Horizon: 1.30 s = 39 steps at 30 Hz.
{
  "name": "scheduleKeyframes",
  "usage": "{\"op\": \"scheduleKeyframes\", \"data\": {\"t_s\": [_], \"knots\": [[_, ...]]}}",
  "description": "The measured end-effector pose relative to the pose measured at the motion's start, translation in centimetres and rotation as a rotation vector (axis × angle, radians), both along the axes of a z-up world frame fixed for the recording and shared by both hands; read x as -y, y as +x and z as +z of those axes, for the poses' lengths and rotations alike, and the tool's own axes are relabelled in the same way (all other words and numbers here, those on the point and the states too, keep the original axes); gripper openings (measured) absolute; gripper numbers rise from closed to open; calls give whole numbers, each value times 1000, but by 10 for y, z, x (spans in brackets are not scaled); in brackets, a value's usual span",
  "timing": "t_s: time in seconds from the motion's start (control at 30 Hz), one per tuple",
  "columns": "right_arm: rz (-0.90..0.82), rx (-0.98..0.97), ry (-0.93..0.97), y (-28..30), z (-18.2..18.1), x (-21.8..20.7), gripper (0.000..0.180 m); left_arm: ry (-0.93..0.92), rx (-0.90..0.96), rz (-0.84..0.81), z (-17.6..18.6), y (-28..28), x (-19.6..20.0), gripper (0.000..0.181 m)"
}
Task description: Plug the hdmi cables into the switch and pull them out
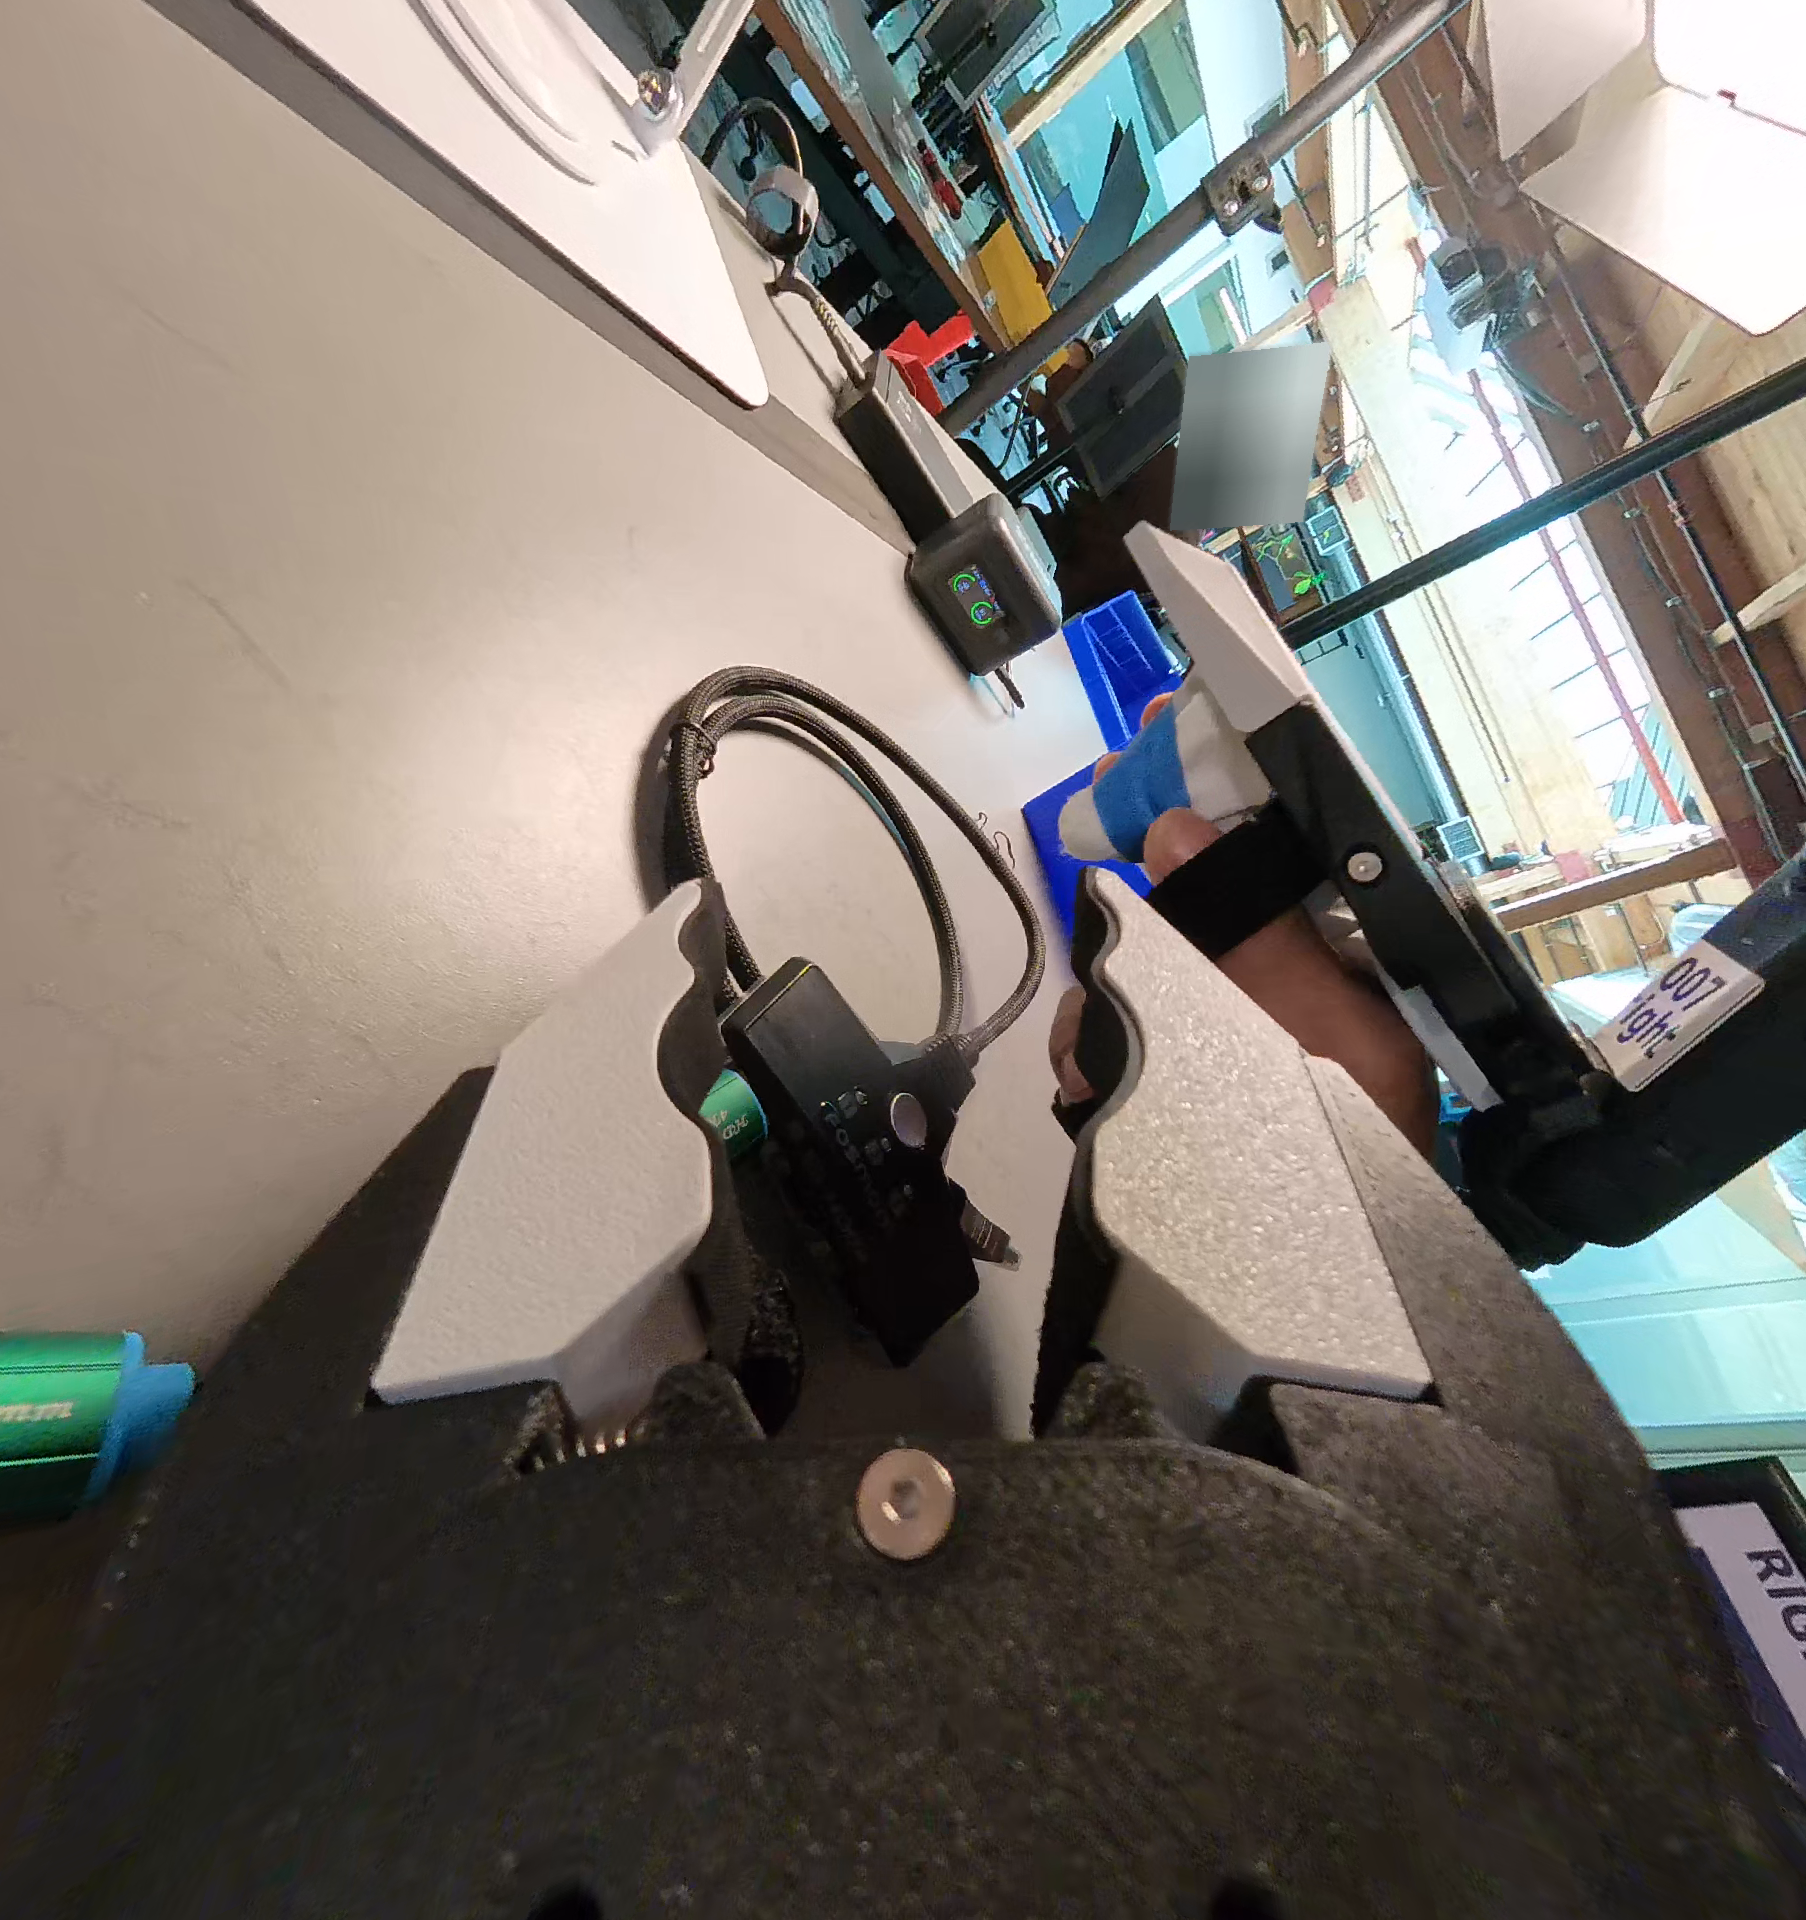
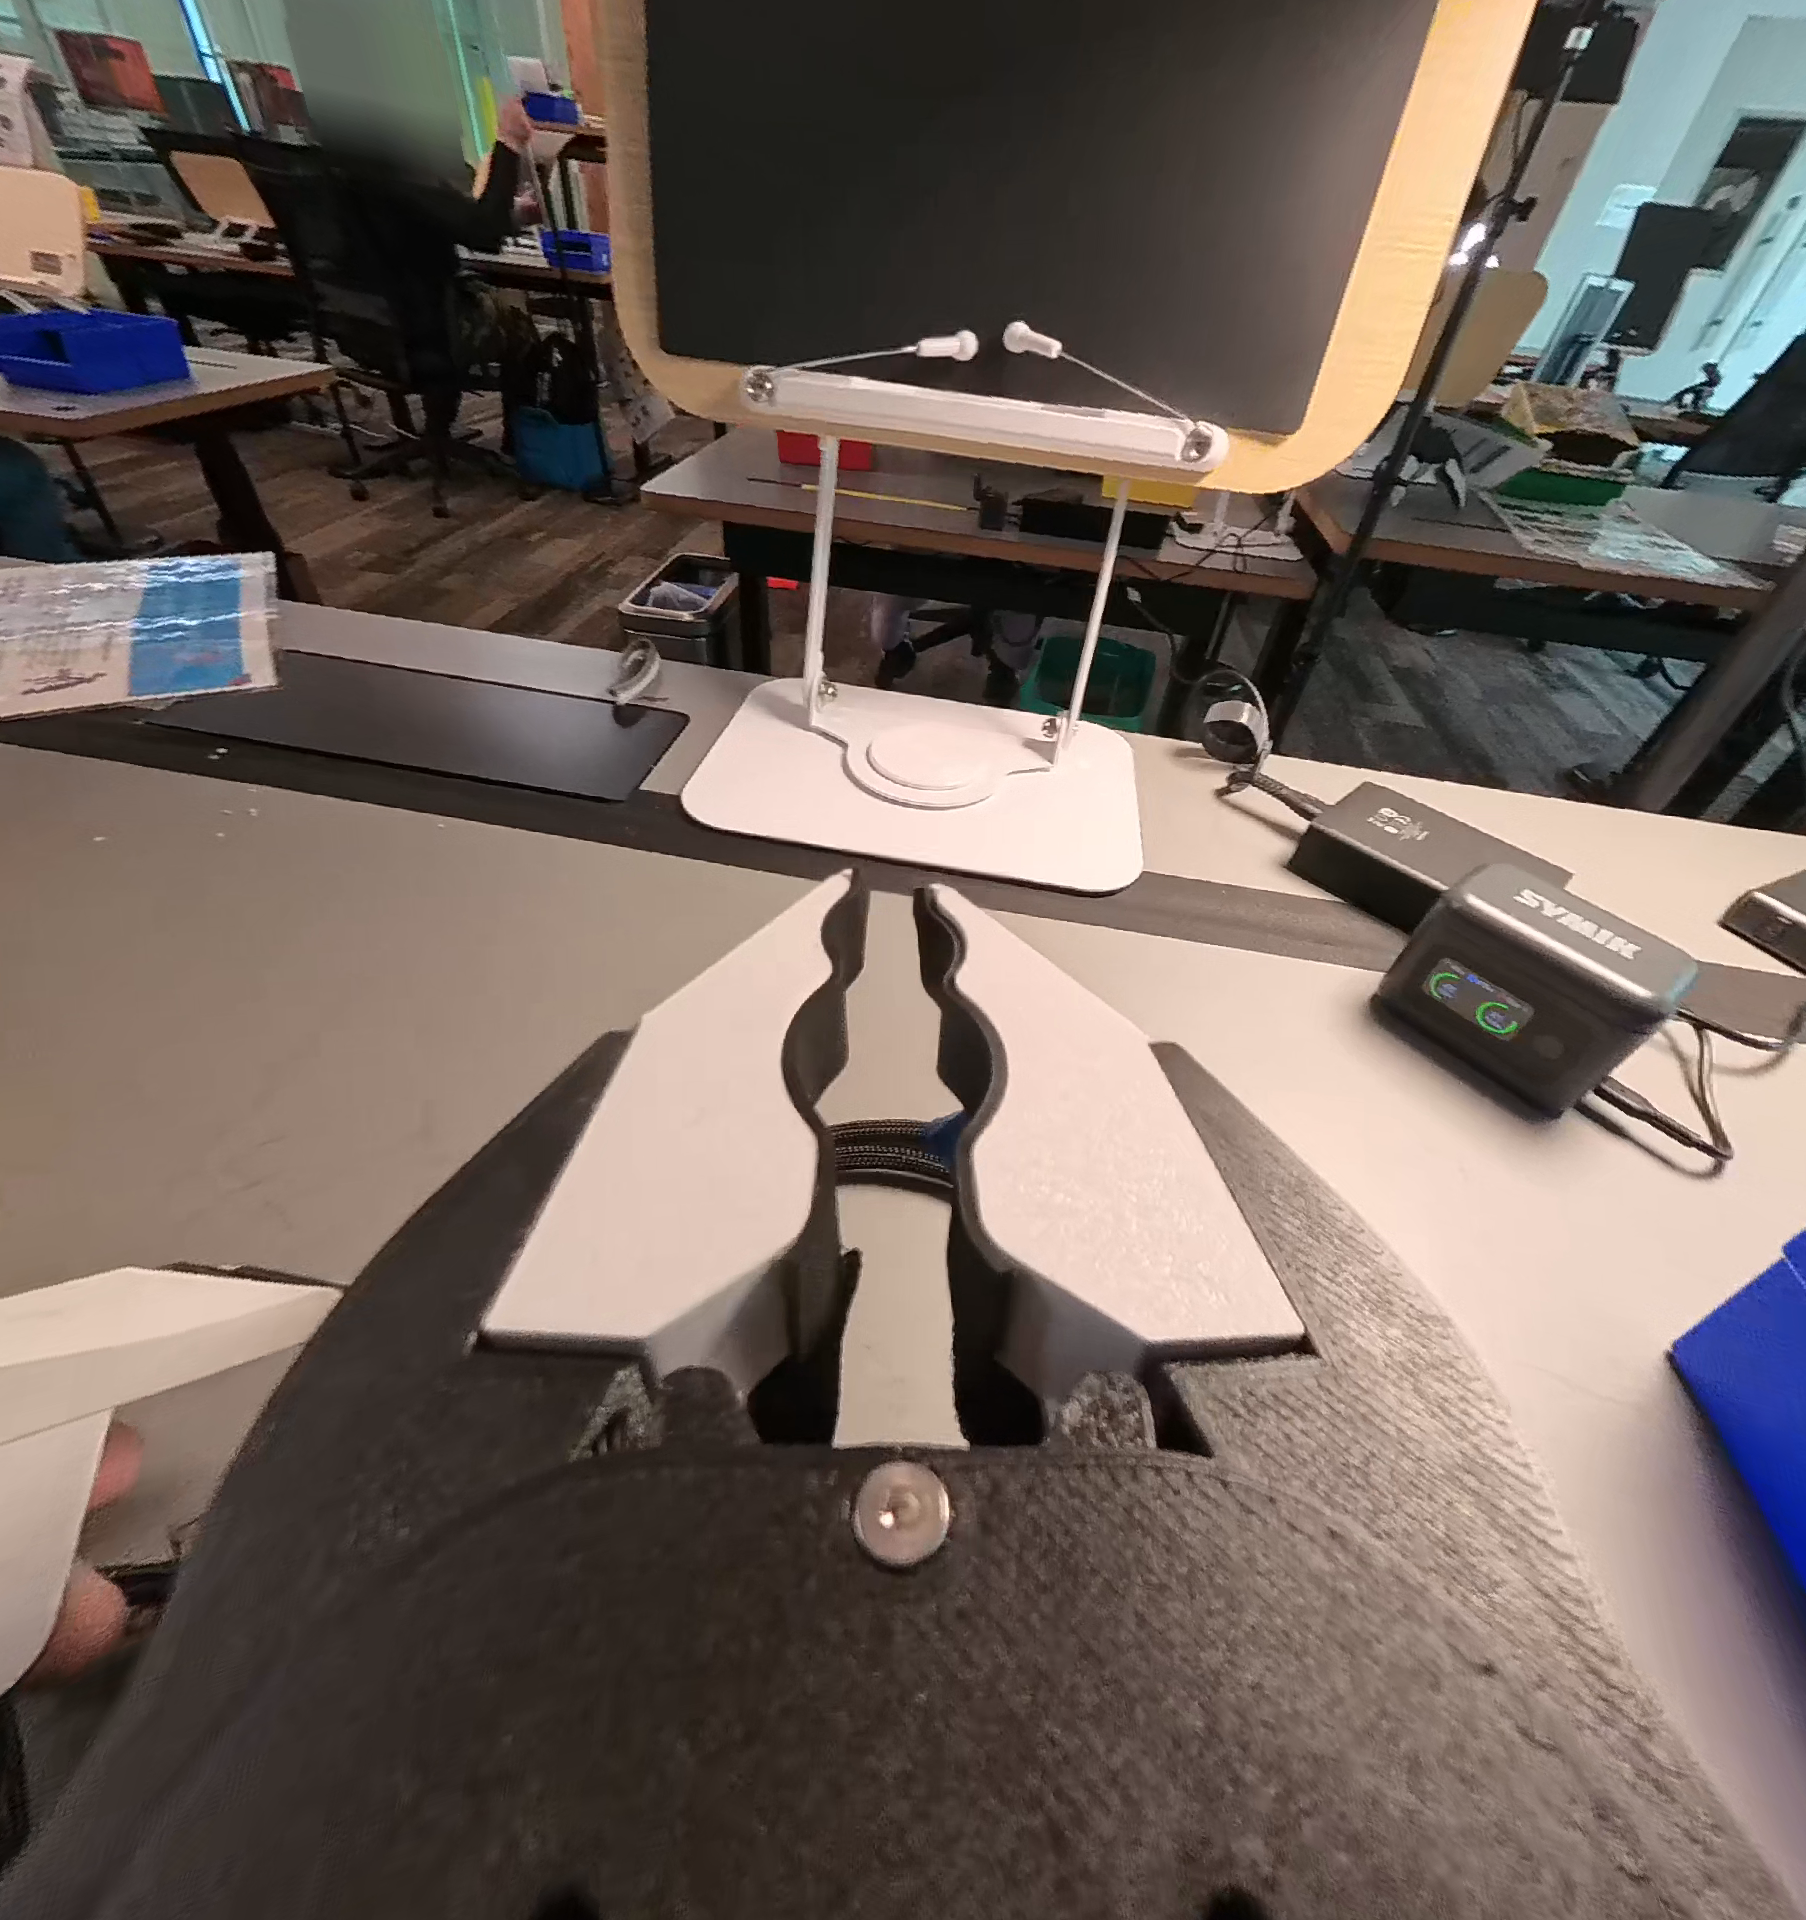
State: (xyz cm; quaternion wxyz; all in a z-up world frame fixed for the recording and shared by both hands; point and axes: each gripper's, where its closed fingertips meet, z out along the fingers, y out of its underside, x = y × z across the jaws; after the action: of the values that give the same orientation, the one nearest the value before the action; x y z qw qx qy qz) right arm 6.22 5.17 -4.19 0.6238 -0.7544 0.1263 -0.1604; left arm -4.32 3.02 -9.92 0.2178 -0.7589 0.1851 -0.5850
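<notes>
One cable [image 1: 878, 831] end looks seated in the side of the switch [image 1: 847, 1143], which lies on the table [image 1: 307, 623]; a second plug [image 1: 987, 1236] lies loose just beside the switch's near end, unplugged. The left gripper [image 1: 878, 1039] has its jaws wide, straddling the switch without touching it. The right gripper [image 2: 888, 904] has jaws narrow, nearly closed, holding nothing; braided cable shows below them. Judging by this, plugging or pulling remains half done.
</notes>
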Motion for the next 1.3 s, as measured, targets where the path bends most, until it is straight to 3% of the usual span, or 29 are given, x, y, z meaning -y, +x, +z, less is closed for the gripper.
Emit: {"op": "scheduleKeyframes", "data": {"t_s": [0.23,0.43,0.7,0.87,0.97,1.0,1.07,1.17,1.23,1.3], "knots": [[-33,-7,-1,4,0,1,35,-17,10,-6,0,0,2,67],[-69,-20,18,7,1,4,14,-25,17,-3,0,-1,1,65],[9,-57,-11,-2,-2,-1,47,-22,17,-3,1,-1,0,65],[17,-61,-3,-3,0,0,32,-19,14,-5,0,-1,0,65],[49,-67,-12,-8,-2,-3,47,-19,17,-5,1,-1,0,65],[52,-73,-7,-9,-2,-3,47,-20,19,-4,2,-1,0,65],[47,-73,7,-9,0,-3,26,-20,23,-2,3,-1,0,65],[42,-77,-8,-9,-3,-4,35,-19,30,-1,4,-2,-1,64],[7,-67,-18,-4,-4,-3,15,-22,49,-9,7,-2,0,61],[-5,-58,-13,-3,-3,-3,9,-39,79,-19,10,-1,3,59]]}}
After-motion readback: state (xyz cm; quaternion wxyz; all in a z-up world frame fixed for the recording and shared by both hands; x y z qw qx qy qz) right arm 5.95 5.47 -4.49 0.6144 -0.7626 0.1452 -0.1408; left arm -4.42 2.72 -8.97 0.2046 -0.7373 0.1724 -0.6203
